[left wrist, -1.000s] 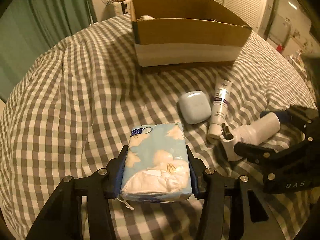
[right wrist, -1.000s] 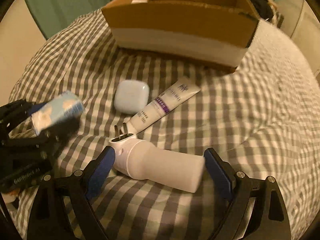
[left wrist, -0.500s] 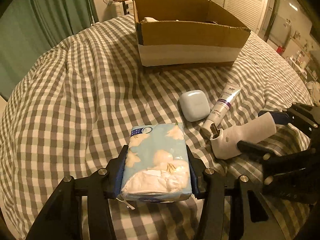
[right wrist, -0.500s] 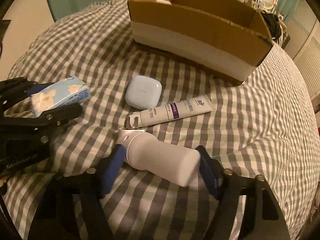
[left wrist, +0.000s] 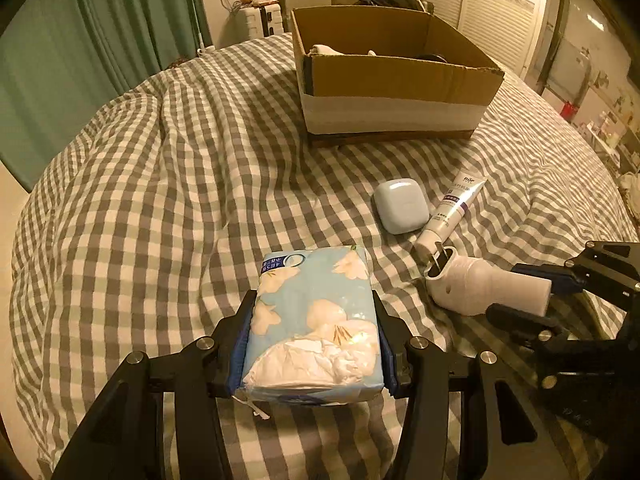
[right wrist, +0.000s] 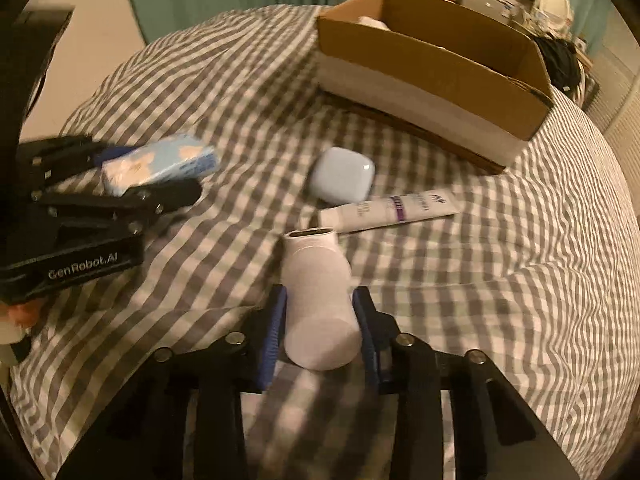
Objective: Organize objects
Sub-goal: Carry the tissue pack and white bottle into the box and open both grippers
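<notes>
Charger (right wrist: 318,300) now clamped lengthwise in right tongs (right wrist: 320,322), turned from crosswise 1 s ago; left tongs (left wrist: 312,346) grip tissues (left wrist: 314,320). Box (left wrist: 394,80) ahead; both seem ready to load.

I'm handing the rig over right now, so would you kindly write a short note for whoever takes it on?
Left claw: shut on the tissue pack, held above the bed.
Right claw: shut on the white charger.
On the checked bedspread: earbud case and cream tube, side by side, in front of the cardboard box.
Done: both items gripped; the box already holds some things.
Left: box both held items, then probably the case and tube.
</notes>
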The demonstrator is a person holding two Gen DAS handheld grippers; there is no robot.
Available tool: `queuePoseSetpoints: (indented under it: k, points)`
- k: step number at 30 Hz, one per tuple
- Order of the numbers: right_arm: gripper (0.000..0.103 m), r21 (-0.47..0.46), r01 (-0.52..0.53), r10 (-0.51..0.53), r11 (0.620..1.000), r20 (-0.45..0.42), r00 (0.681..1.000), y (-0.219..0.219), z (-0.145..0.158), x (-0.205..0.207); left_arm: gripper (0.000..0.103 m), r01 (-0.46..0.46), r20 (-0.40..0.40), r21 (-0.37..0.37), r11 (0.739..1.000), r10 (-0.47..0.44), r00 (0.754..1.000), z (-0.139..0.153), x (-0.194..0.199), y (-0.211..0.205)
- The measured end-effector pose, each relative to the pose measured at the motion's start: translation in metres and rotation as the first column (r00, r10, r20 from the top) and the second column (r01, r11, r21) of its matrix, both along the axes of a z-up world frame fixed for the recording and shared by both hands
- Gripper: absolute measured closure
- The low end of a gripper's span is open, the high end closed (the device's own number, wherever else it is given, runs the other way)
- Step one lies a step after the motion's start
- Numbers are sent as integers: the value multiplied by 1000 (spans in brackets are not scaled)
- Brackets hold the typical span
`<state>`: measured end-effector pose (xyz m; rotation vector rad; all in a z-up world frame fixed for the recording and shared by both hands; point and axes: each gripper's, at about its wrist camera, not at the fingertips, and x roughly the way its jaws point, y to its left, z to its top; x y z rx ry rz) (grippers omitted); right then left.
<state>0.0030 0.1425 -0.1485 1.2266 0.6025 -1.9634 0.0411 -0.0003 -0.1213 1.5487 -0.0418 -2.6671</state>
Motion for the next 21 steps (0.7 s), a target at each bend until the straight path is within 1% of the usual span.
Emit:
queuePoseSetpoints:
  k: [2, 5, 7, 11, 12, 18, 21]
  points:
    - [70, 27, -6, 7, 1000, -27, 1000, -3, -1, 4, 51, -1, -2, -4, 1000, 1, 1000, 2, 2, 0]
    - [71, 26, 15, -14, 1000, -39, 999, -4, 2, 4, 51, 3, -10, -11, 1000, -3, 1000, 7, 6, 2]
    - [71, 24, 29, -27, 999, -72, 997, -2, 7, 7, 51, 6, -17, -18, 1000, -7, 1000, 10, 7, 3]
    - [71, -23, 62, -64, 998, -95, 993, 7, 23, 6, 51, 15, -24, -8, 1000, -16, 1000, 17, 10, 6]
    - [71, -30, 69, -72, 997, -112, 991, 8, 29, 6, 51, 20, -26, -9, 1000, -20, 999, 19, 10, 9]
    - [71, -34, 80, -85, 996, -170, 982, 9, 51, 10, 51, 41, -52, -5, 999, -42, 998, 34, 10, 19]
    - [71, -60, 81, -91, 995, -187, 978, 13, 66, 11, 51, 44, -69, -10, 999, -44, 997, 45, 6, 22]
